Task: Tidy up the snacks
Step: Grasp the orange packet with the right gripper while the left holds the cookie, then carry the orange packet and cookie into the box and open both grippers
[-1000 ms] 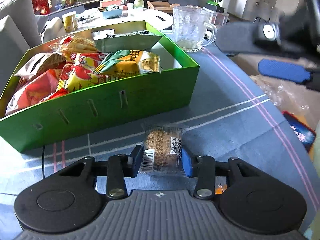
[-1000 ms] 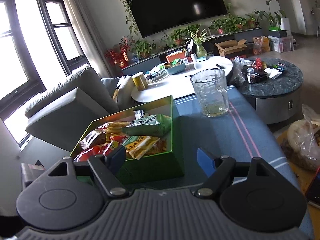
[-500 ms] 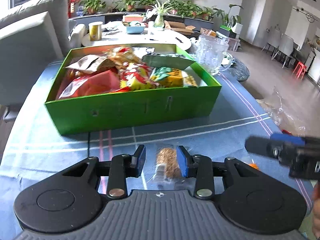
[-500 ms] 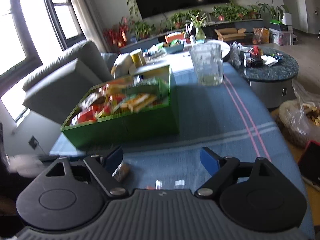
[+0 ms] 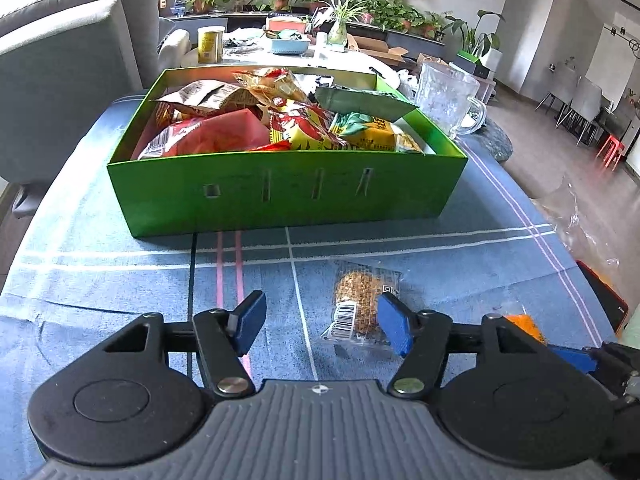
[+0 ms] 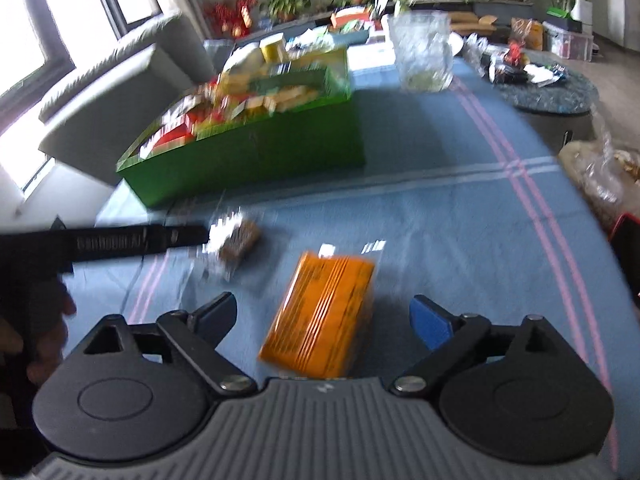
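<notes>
A green box [image 5: 280,192] full of snack packets stands on the blue tablecloth; it also shows blurred in the right wrist view [image 6: 256,148]. A clear packet with a brown grain cake [image 5: 358,304] lies flat on the cloth, just in front of the right finger of my left gripper [image 5: 320,326], which is open and empty. The packet also shows in the right wrist view [image 6: 236,240]. An orange snack packet [image 6: 320,320] lies between the spread fingers of my open right gripper [image 6: 324,320]. Its corner [image 5: 524,326] peeks out in the left wrist view.
A glass mug [image 5: 448,96] stands behind the box's right corner. A grey sofa [image 5: 68,60] is at the left. A plastic bag [image 6: 600,176] and a red-edged item [image 5: 604,300] lie off the table's right edge. A cluttered white table [image 5: 288,48] stands beyond.
My left gripper opened and let go of the grain cake packet, which now lies on the cloth. My right gripper moved down over the orange packet.
</notes>
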The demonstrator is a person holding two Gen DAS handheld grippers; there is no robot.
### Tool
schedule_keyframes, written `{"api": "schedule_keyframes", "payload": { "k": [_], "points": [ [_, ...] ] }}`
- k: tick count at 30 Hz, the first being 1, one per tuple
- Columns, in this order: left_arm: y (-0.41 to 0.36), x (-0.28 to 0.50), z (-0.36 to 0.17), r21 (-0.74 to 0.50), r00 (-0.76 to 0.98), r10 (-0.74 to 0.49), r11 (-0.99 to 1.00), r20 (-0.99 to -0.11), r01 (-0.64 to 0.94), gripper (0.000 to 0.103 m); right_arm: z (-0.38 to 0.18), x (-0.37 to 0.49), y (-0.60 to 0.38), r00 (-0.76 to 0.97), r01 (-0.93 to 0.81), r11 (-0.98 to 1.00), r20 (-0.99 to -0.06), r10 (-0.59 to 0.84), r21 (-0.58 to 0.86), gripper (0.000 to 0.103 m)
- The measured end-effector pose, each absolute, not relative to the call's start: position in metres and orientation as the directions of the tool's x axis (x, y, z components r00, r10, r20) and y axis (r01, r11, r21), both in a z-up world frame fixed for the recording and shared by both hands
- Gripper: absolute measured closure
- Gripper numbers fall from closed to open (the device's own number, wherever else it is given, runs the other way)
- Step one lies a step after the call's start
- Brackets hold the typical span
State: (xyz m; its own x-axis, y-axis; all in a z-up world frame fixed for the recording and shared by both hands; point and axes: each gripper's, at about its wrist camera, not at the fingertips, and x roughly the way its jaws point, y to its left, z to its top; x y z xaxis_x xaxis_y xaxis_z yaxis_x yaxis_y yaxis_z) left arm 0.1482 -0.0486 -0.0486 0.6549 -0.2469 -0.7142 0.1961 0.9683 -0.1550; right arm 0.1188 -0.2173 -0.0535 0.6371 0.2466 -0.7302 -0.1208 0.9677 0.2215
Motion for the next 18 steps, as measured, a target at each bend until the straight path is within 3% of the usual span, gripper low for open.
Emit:
{"api": "schedule_keyframes", "payload": {
  "k": [5, 6, 7, 14, 17, 18],
  "points": [
    [-0.057, 0.152, -0.053, -0.161, 0.652, -0.268, 0.962, -0.709, 0.22, 0.037, -0.062, 0.115, -0.198, 0.673, -0.151, 0.982, -0.715, 0.186, 0.113, 0.0],
    [-0.059, 0.153, -0.054, -0.157, 0.651, -0.268, 0.962, -0.71, 0.224, 0.037, -0.062, 0.115, -0.196, 0.682, -0.16, 0.982, -0.708, 0.183, 0.099, 0.003],
    [-0.061, 0.155, -0.055, -0.153, 0.649, -0.268, 0.961, -0.713, 0.229, 0.037, -0.062, 0.115, -0.195, 0.69, -0.161, 0.984, -0.704, 0.168, 0.077, 0.013],
    [-0.079, 0.163, -0.065, -0.131, 0.62, -0.284, 0.951, -0.731, 0.281, 0.036, -0.061, 0.122, -0.21, 0.699, -0.127, 0.982, -0.69, 0.189, 0.14, 0.014],
    [-0.081, 0.162, -0.068, -0.107, 0.636, -0.282, 0.948, -0.719, 0.3, 0.048, -0.059, 0.125, -0.209, 0.698, -0.129, 0.981, -0.689, 0.194, 0.145, 0.014],
    [-0.08, 0.162, -0.068, -0.098, 0.642, -0.277, 0.949, -0.715, 0.301, 0.061, -0.059, 0.125, -0.209, 0.699, -0.129, 0.981, -0.688, 0.195, 0.147, 0.014]
  ]
}}
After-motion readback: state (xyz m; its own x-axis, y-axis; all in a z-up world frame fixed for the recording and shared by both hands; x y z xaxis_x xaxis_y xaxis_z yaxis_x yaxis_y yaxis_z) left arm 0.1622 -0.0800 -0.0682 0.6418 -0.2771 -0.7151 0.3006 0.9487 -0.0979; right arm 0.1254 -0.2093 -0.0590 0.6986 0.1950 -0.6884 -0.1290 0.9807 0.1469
